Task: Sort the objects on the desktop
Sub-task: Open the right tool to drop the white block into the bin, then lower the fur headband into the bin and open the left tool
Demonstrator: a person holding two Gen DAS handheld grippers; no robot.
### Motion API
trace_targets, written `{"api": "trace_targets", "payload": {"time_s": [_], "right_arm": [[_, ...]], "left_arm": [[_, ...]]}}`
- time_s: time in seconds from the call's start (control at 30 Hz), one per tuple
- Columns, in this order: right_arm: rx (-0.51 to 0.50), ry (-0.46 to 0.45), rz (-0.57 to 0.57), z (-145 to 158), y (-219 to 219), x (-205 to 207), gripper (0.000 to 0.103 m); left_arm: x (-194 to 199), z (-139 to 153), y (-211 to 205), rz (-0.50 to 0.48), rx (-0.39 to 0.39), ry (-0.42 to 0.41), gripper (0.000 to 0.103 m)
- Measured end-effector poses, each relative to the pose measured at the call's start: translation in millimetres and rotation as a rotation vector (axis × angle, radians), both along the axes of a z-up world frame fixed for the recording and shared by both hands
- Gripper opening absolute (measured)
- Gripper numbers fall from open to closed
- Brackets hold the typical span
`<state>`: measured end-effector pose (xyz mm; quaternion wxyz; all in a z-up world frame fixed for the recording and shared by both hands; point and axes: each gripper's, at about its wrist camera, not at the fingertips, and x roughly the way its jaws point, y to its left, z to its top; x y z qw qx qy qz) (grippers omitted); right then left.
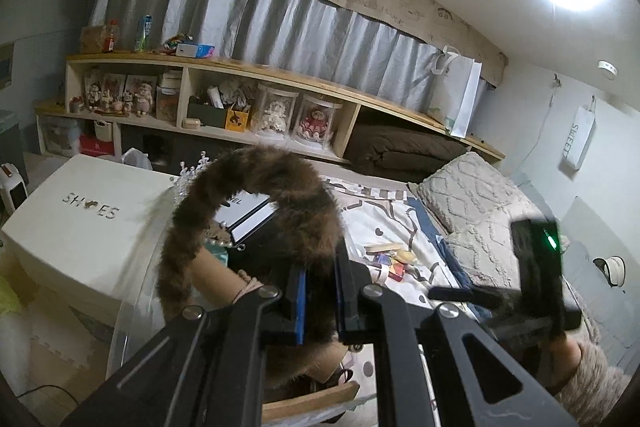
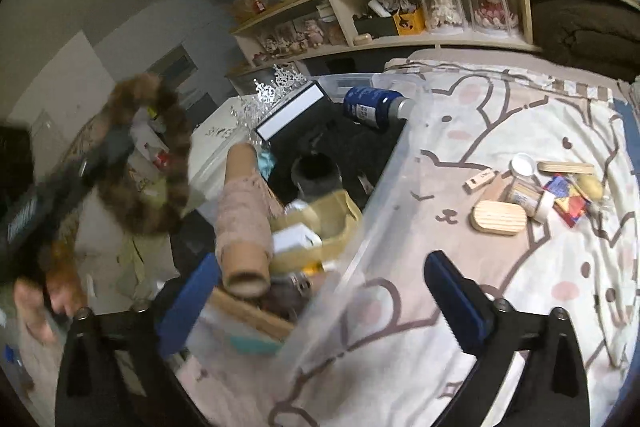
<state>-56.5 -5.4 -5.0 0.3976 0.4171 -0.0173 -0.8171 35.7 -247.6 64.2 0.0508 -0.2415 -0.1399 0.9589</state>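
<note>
Furry brown headband (image 1: 256, 187) clamped in left jaws | right jaws wide open, empty

The furry headband's (image 1: 248, 211) lower end was hidden behind the left gripper (image 1: 320, 297), which showed only as a blur in the right wrist view.

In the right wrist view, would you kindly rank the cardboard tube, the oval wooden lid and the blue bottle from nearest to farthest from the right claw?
1. Cardboard tube, just beyond the right claw, left, in the bin.
2. Oval wooden lid, on the bedsheet, right.
3. Blue bottle, at the bin's far end.
</note>
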Motion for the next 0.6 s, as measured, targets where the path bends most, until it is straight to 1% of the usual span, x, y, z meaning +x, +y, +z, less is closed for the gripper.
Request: {"api": "trace_targets", "payload": {"time_s": [0.07, 0.13, 0.3, 0.47, 0.6], "right_arm": [[0.022, 0.038, -0.016, -2.9, 10.5, 9.3, 0.103], [0.028, 0.049, -0.035, -8.8, 20.5, 13.5, 0.103], [0.002, 0.016, -0.077, -27.3, 44.9, 20.3, 0.103], [-0.014, -0.003, -0.082, -37.9, 59.3, 25.0, 0.103], [-0.033, -0.013, -0.087, -42.1, 69.8, 23.0, 0.103]], "left_arm": [[-10.2, 3.4, 3.3, -0.002, -0.015, -0.018, 0.011], [-20.9, 5.8, 6.7, 0.003, -0.04, -0.038, 0.011], [-52.5, 6.8, 18.2, 0.02, -0.081, -0.104, 0.011], [-83.4, 4.1, 27.2, 0.107, -0.201, -0.149, 0.011], [-113.6, -1.3, 29.4, 0.118, -0.219, -0.213, 0.011]]}}
